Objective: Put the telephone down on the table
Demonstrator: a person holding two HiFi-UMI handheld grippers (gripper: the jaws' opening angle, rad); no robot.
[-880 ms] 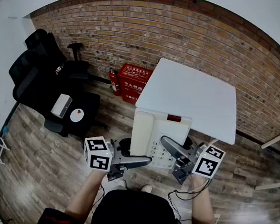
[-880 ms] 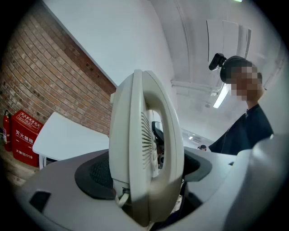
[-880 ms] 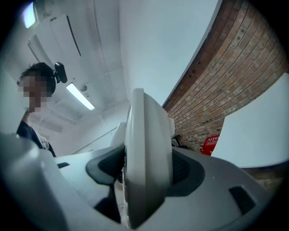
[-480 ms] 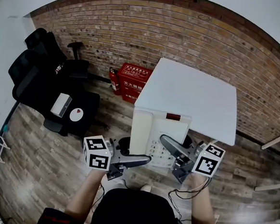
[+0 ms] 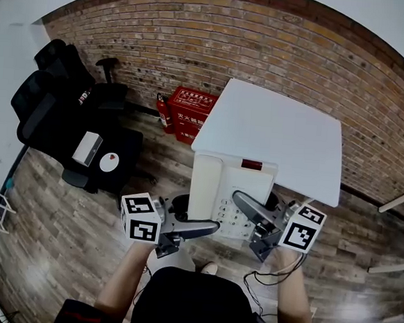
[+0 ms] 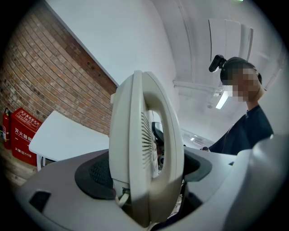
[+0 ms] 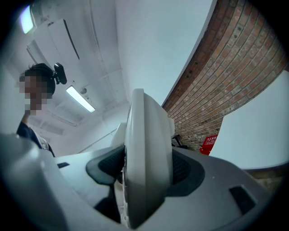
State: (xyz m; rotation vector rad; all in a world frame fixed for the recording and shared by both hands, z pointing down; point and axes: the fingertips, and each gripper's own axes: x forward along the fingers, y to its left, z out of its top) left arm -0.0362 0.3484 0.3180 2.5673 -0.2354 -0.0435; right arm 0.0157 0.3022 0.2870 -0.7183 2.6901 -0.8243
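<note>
A cream desk telephone (image 5: pixel 210 186) with a keypad and a red strip hangs in the air at the near edge of the white table (image 5: pixel 274 128). My left gripper (image 5: pixel 207 227) is shut on its near left edge. My right gripper (image 5: pixel 246 206) is shut on its near right part, one finger lying over the keypad. In the left gripper view the telephone (image 6: pixel 144 149) stands edge-on between the dark pads (image 6: pixel 92 176) of my left gripper (image 6: pixel 145 178). The right gripper view shows the telephone (image 7: pixel 146 149) likewise clamped in my right gripper (image 7: pixel 144 173).
Black office chairs (image 5: pixel 60 111) stand at the left on the wooden floor. A red fire-equipment box (image 5: pixel 192 111) and an extinguisher (image 5: pixel 165 116) sit against the brick wall (image 5: pixel 218 47). Another white tabletop's edge (image 5: pixel 402 201) shows at the right.
Both grippers and the telephone keep almost the same place in the head view. The table's near edge has shifted slightly against the telephone.
</note>
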